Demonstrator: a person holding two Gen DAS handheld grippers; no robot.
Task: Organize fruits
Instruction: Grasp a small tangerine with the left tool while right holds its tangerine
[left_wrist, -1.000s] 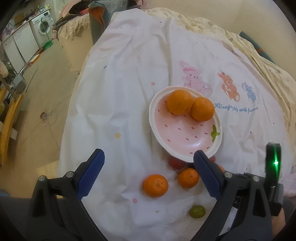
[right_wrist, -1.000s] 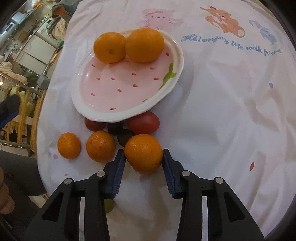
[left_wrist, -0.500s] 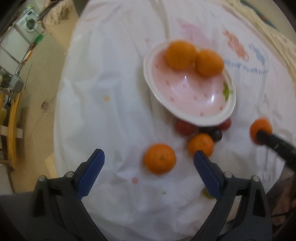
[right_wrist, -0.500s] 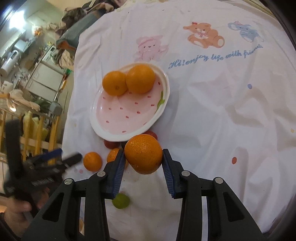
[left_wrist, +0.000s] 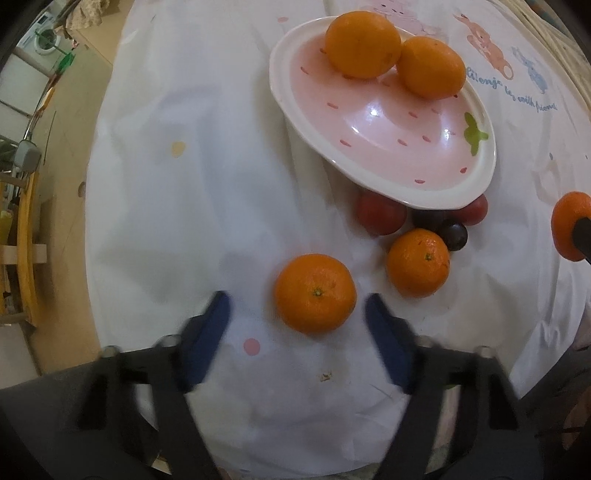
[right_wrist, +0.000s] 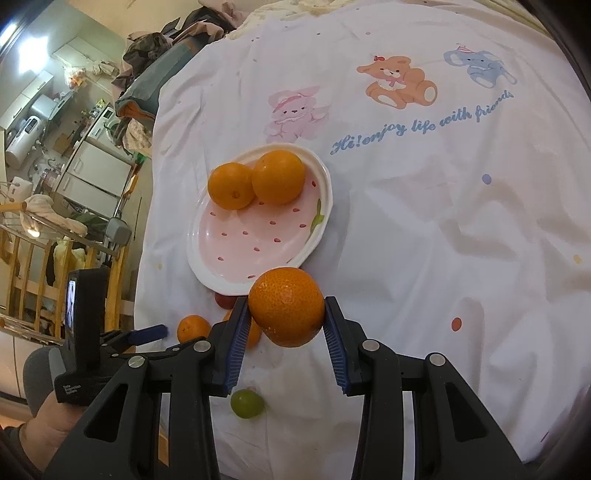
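The mandarin (left_wrist: 315, 293) lies on the cloth (left_wrist: 192, 206), stem scar facing up toward the camera; it is round, with no evident long axis. It sits between the fingers of the left gripper (left_wrist: 297, 308), whose jaws have just been closing but do not yet touch it. The right gripper (right_wrist: 283, 320) is clamped on an orange (right_wrist: 286, 307), held above the cloth near the plate (right_wrist: 207, 266), which carries two oranges (right_wrist: 255, 181).
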